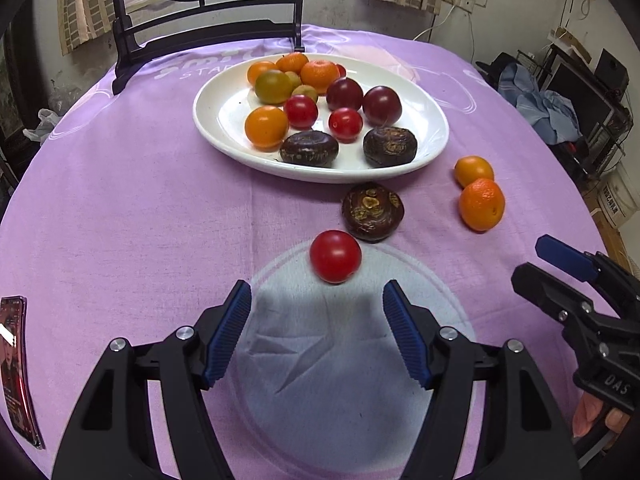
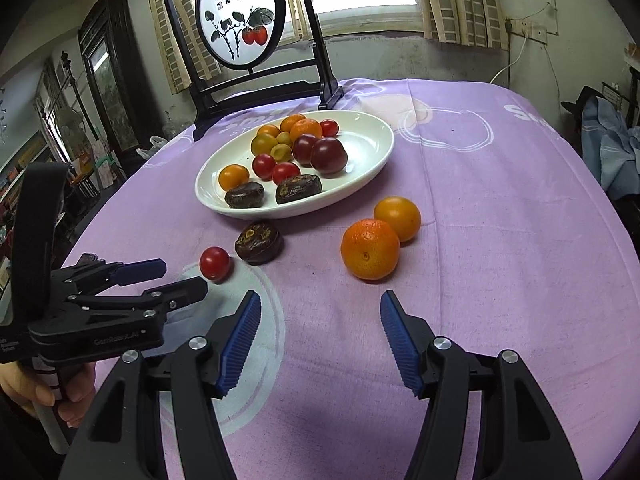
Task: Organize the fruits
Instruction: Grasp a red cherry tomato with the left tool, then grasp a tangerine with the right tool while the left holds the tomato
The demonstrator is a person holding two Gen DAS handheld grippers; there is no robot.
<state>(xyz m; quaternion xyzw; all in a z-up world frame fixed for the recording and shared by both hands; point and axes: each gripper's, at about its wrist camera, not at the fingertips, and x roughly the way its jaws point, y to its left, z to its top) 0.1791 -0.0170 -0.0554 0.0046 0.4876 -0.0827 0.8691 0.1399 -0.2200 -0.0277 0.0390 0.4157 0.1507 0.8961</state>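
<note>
On the lilac worktop, left wrist view:
Your left gripper [image 1: 317, 302]: fingers spread apart, nothing between them, pointing down at the cloth.
Red tomato [image 1: 335, 256]: loose on the worktop [image 1: 120, 220], just beyond your fingertips and slightly right of their middle, not touching either one.
Dark brown fruit [image 1: 373, 211]: just past the tomato to the right, close to the near rim of the white plate [image 1: 216, 120].
Plate contents: oranges, red tomatoes, two dark plums and two more dark brown fruits, the brown ones nearest you.
Rough-skinned orange [image 1: 481, 204] and smooth orange [image 1: 473, 171]: on the cloth to the right of the plate, touching each other.
Your right gripper [image 1: 532, 258]: enters from the right edge, fingers parted and empty.
Phone [image 1: 18, 368]: lying at the near left edge.

Right wrist view:
Your right gripper [image 2: 320, 312]: fingers released and wide, empty, above bare cloth.
Rough-skinned orange [image 2: 370, 249]: ahead of the fingers, apart from them, with the smooth orange [image 2: 397, 218] touching it behind and right.
Red tomato [image 2: 215, 263]: left, beside the dark brown fruit [image 2: 259, 242].
Your left gripper [image 2: 182, 278]: at the left, fingers apart, tips near the tomato.
Painted screen [image 2: 240, 20]: upright at the far side, behind the plate [image 2: 368, 140].
</note>
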